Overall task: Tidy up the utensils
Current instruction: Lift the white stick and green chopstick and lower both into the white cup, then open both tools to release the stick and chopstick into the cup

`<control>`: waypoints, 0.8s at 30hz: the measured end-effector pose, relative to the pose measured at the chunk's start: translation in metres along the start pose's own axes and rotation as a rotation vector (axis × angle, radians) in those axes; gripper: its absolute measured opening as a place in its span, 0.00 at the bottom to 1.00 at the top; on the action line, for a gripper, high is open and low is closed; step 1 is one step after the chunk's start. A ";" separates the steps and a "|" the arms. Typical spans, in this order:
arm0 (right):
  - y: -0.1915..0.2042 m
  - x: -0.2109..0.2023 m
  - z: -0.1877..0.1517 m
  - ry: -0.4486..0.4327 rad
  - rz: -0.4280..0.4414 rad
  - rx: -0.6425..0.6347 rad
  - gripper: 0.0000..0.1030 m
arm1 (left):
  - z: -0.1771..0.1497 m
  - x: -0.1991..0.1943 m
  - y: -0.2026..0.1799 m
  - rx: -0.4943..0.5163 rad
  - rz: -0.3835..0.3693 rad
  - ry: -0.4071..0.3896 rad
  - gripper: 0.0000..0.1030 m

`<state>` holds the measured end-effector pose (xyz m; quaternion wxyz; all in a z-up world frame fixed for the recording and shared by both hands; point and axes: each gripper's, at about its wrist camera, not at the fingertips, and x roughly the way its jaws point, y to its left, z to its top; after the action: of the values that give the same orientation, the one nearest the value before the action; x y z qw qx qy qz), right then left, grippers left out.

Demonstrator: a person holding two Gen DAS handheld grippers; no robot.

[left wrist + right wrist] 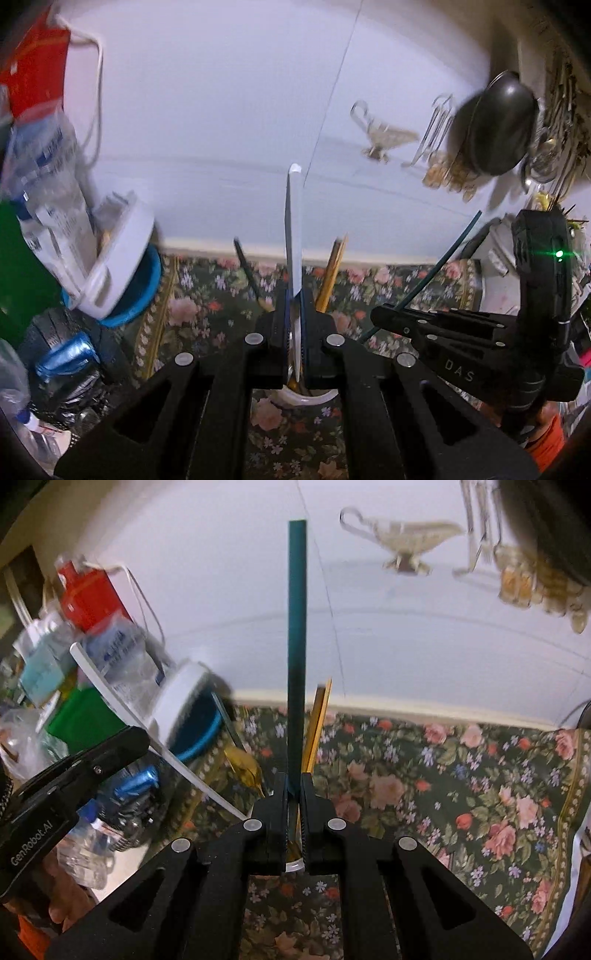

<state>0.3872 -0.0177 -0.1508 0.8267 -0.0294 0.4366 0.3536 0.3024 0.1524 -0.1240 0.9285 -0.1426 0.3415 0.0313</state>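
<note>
My left gripper (294,295) is shut on a white flat utensil handle (293,229) that points up and away. It is seen again in the right wrist view (147,734) as a slanted white strip. My right gripper (294,786) is shut on a teal straight utensil handle (296,635), seen thin and slanted in the left wrist view (443,258). Both grippers hover over a white cup (306,400) holding a gold utensil (334,273) and a dark one (245,267). The cup rim shows below the right fingers (295,866).
A floral cloth (443,794) covers the table against a white wall. At the left stand a white jar on a blue lid (125,251), bottles and a red box (92,598). A glass gravy boat (406,535) and a dark bowl (498,122) sit at the right.
</note>
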 end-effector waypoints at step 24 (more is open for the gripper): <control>-0.004 0.063 -0.013 0.187 -0.062 -0.002 0.05 | -0.023 0.049 0.008 -0.031 0.012 0.155 0.03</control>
<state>0.4038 0.0096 -0.2067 0.7928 -0.0768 0.5104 0.3241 0.3245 0.1513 -0.1740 0.8967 -0.1569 0.4128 0.0308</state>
